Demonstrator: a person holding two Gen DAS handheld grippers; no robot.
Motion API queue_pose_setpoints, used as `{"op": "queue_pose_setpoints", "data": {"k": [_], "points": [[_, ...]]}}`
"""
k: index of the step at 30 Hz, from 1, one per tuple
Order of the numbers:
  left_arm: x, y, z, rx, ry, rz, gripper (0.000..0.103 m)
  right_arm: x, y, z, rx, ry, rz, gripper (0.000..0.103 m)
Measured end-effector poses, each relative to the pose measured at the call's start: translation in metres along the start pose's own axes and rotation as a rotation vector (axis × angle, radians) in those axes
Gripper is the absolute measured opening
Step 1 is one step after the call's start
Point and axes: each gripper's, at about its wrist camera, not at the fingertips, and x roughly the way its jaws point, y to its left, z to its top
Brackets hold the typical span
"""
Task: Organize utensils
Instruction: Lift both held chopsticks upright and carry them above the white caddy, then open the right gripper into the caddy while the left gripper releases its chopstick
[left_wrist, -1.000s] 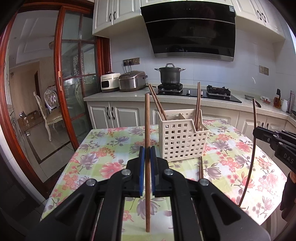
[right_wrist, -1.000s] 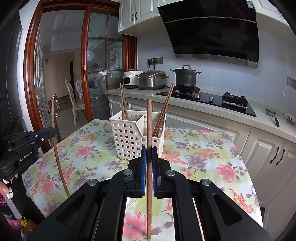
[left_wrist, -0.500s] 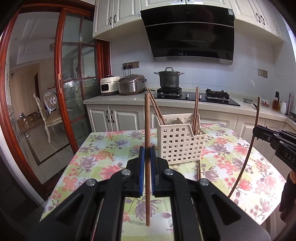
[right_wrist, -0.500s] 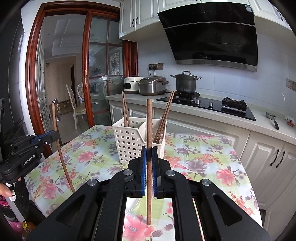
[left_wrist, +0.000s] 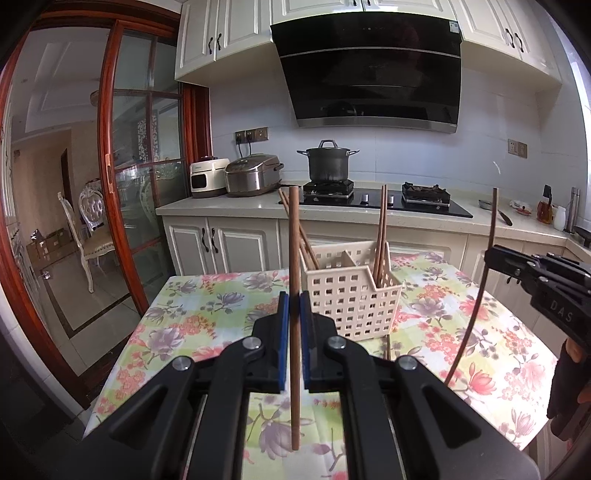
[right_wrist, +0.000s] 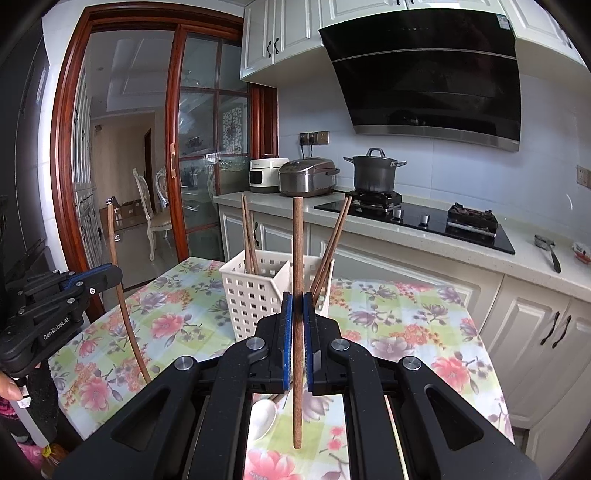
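Observation:
A cream perforated utensil basket (left_wrist: 351, 295) (right_wrist: 255, 291) stands on the floral table with brown chopsticks (left_wrist: 380, 229) upright in its compartments. My left gripper (left_wrist: 294, 306) is shut on a brown chopstick (left_wrist: 294, 258), held upright above the table, short of the basket. My right gripper (right_wrist: 297, 310) is shut on another brown chopstick (right_wrist: 297, 251), also upright. Each gripper shows in the other's view, the right one (left_wrist: 495, 258) and the left one (right_wrist: 110, 273). A white spoon (right_wrist: 264, 413) lies on the table under my right gripper.
The table (left_wrist: 207, 325) wears a floral cloth. Behind it runs a counter with a hob, a grey pot (left_wrist: 328, 166) and two rice cookers (left_wrist: 253, 179). A glass sliding door (left_wrist: 147, 177) is at the left. A chopstick (left_wrist: 388, 345) lies in front of the basket.
Both grippers have lifted with their chopsticks, so the table and basket sit lower and farther in both views.

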Motion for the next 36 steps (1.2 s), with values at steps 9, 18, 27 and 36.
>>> {"op": "queue_pose_setpoints", "data": {"k": [9,18,27,36], "points": [[0.011,-0.005,0.045,0.013,-0.014,-0.043,0.006,0.027,-0.012,0.034,0.010,0.011,-0.001,0.006],[0.018,-0.013,0.105,0.025,-0.035,-0.073,0.006,0.038,-0.022,0.087,0.054,-0.016,0.014,0.006],[0.046,-0.008,0.177,-0.029,-0.049,-0.071,0.006,0.066,-0.026,0.139,0.064,-0.046,-0.019,0.006],[0.092,-0.007,0.209,-0.078,-0.045,-0.025,0.006,0.111,-0.031,0.149,0.131,-0.022,-0.011,0.006]]}}
